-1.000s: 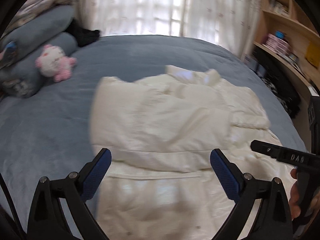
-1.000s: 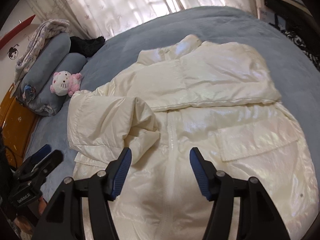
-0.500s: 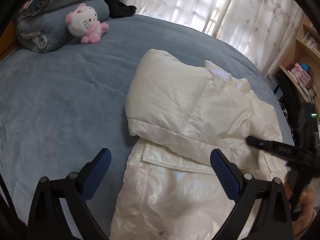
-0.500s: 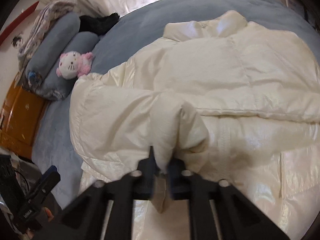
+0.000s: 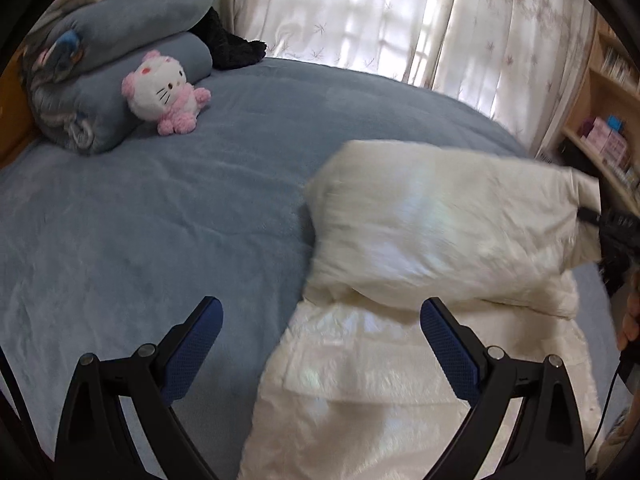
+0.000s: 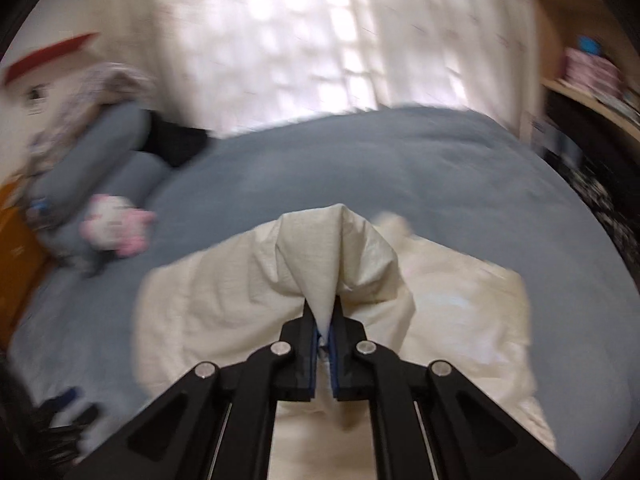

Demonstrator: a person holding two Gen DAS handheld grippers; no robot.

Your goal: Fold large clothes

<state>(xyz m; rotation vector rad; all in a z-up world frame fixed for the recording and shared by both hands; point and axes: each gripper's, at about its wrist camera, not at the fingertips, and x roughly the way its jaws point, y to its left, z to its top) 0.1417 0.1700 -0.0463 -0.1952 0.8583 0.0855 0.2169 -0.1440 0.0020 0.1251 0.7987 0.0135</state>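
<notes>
Two views tell it between them. From the left wrist camera, the glossy cream-white padded jacket point(image 5: 420, 320) lies spread on the blue-grey fleece bedspread point(image 5: 160, 220), its near sleeve point(image 5: 440, 220) lifted off the body and stretched toward the right edge, where the right gripper point(image 5: 592, 216) pinches its cuff; the left gripper point(image 5: 320, 344) hangs above the jacket's near edge with jaws wide apart and nothing between them. A pink-and-white plush cat point(image 5: 164, 92) leans on rolled blue-grey bedding, well apart. From the right wrist camera, blurred by motion, that gripper's jaws show clamped tight on a peak of cream fabric, something the left view cannot confirm, though it alone shows the whole sleeve. I judge the sleeve fold is under way; next, the cuff needs carrying across the chest and laying flat before release.
</notes>
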